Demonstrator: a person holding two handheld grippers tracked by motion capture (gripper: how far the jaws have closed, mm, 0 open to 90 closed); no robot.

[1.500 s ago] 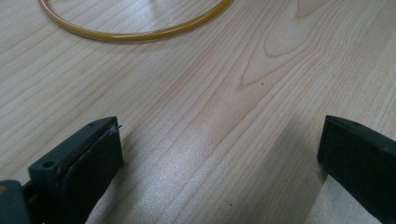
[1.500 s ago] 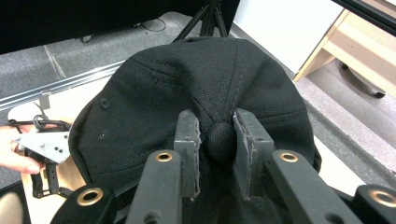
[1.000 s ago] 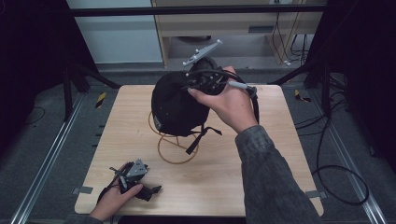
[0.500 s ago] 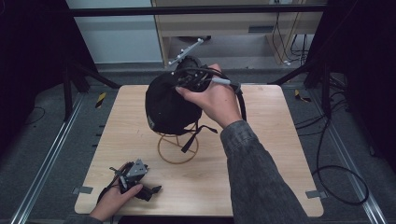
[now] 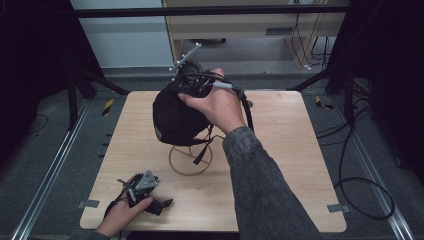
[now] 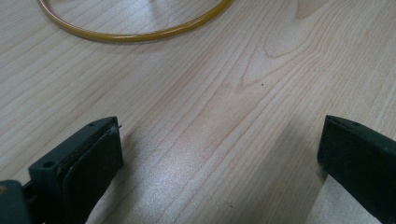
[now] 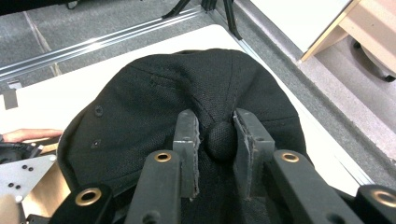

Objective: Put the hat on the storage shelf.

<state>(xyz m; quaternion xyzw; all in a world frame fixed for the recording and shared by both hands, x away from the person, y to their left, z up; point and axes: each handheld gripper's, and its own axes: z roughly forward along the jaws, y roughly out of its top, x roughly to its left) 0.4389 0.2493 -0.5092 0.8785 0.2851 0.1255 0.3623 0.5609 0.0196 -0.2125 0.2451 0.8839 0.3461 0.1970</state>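
A black baseball cap [image 5: 176, 116] is clamped by its top button [image 7: 221, 140] between the jaws of the right gripper [image 7: 217, 140] and is held over the wire stand [image 5: 190, 159] near the middle of the wooden table [image 5: 280, 150]. Compared with a second ago, the cap has been carried left and slightly farther away, so that it now hangs almost directly above the stand's ring base [image 6: 135, 32]; from this it may be judged that the cap is being set onto the stand, or has only just been lifted clear of it, and which of the two cannot be settled from these frames. The left gripper [image 6: 219, 154] has been left where it was, resting at the near left corner of the table in the person's left hand [image 5: 122, 212], its jaws spread wide over bare wood and grasping nothing. The upper part of the stand is hidden behind the cap, so it cannot be told whether the crown already touches it. The cap's brim is hard to make out against the dark fabric, and a dangling strap [image 5: 202, 150] is partly lost in front of the stand.
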